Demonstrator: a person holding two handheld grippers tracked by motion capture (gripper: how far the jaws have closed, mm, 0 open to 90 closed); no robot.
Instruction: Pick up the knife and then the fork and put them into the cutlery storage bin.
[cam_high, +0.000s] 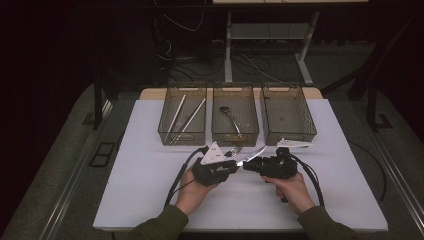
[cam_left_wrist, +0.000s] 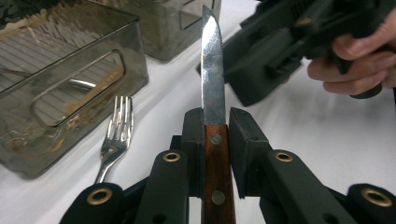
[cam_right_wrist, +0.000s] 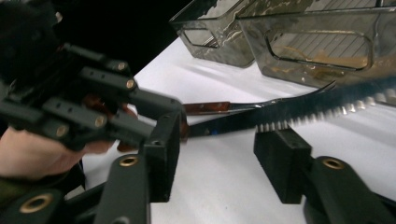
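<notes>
A knife (cam_high: 252, 156) with a wooden handle (cam_left_wrist: 217, 172) and a steel blade (cam_left_wrist: 213, 70) is clamped by the handle in my left gripper (cam_high: 235, 165), which is shut on it. The blade points right, toward my right gripper (cam_high: 248, 167). In the right gripper view the serrated blade (cam_right_wrist: 299, 112) crosses just above the gap between my right gripper's (cam_right_wrist: 222, 158) two pads, and neither pad touches it. The right jaws stand apart. The left gripper (cam_right_wrist: 173, 116) appears at the left of that view.
A silver fork (cam_left_wrist: 114, 135) lies on the white table (cam_high: 150, 190) in front of the middle bin (cam_high: 235, 131). Three smoky clear bins stand in a row: the left bin (cam_high: 182, 134) holds two long rods, the middle one a spoon, beside the right bin (cam_high: 289, 131).
</notes>
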